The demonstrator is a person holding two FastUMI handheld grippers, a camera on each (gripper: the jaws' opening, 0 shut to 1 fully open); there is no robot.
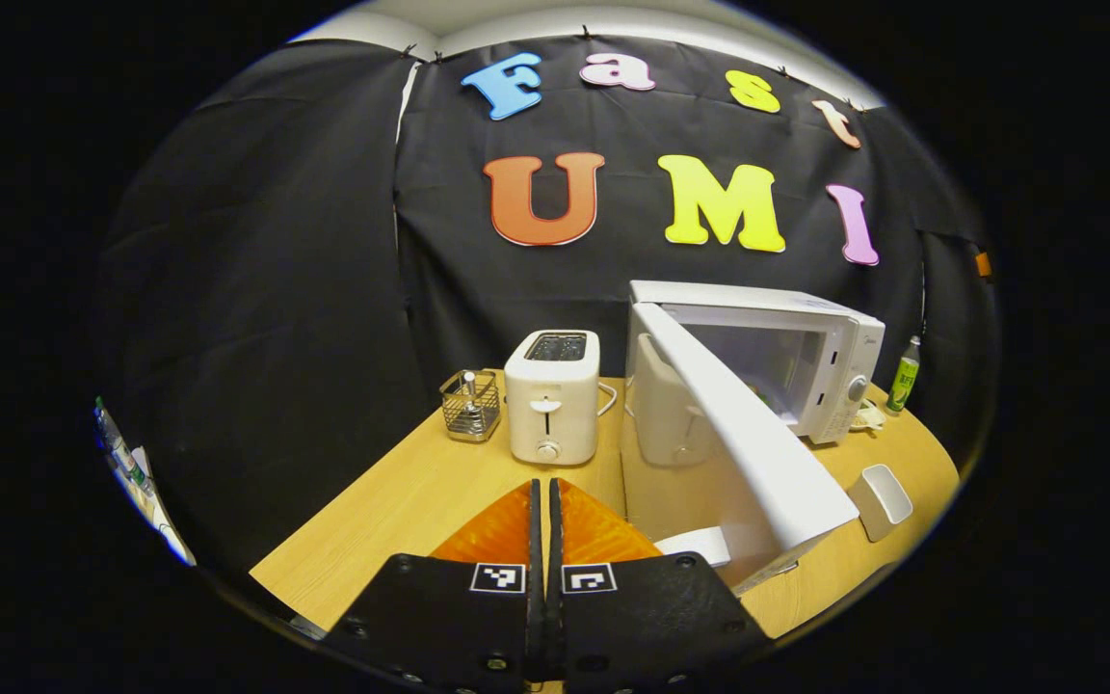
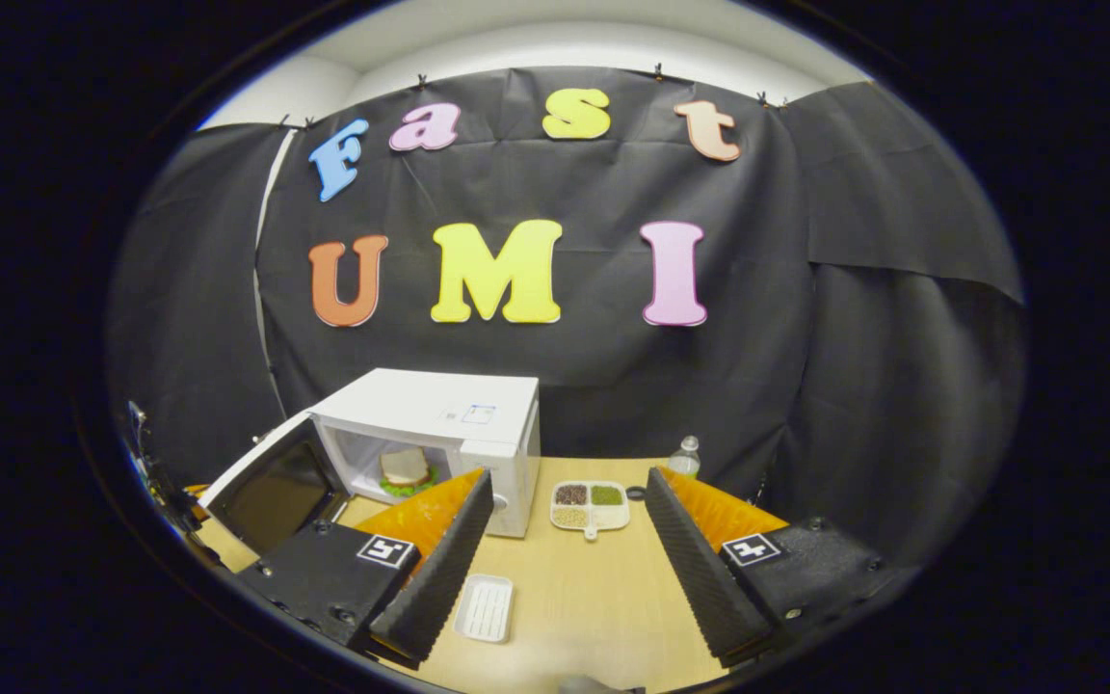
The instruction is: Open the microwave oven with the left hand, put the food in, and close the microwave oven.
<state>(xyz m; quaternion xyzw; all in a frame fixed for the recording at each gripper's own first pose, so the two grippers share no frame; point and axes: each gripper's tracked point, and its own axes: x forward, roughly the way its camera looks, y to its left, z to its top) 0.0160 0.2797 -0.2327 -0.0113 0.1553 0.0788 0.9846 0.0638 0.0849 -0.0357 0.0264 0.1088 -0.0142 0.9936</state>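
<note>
Inside the open microwave (image 2: 439, 439) sits the sandwich (image 2: 406, 469), beyond the released right tongs (image 2: 569, 559); left tongs (image 1: 545, 501) clenched, empty.

Around me the booth is hung with black cloth (image 2: 613, 386), pinned in panels by small clips along its top edge and creased where the sheets overlap. Above the cloth I see a pale wall (image 2: 555, 43) curving into a white ceiling, lit evenly from overhead. Under me runs a light wooden tabletop (image 2: 584, 598) with a fine grain, reaching back to the cloth; in the left gripper view its near edge (image 1: 324, 588) cuts across the dark below.
</note>
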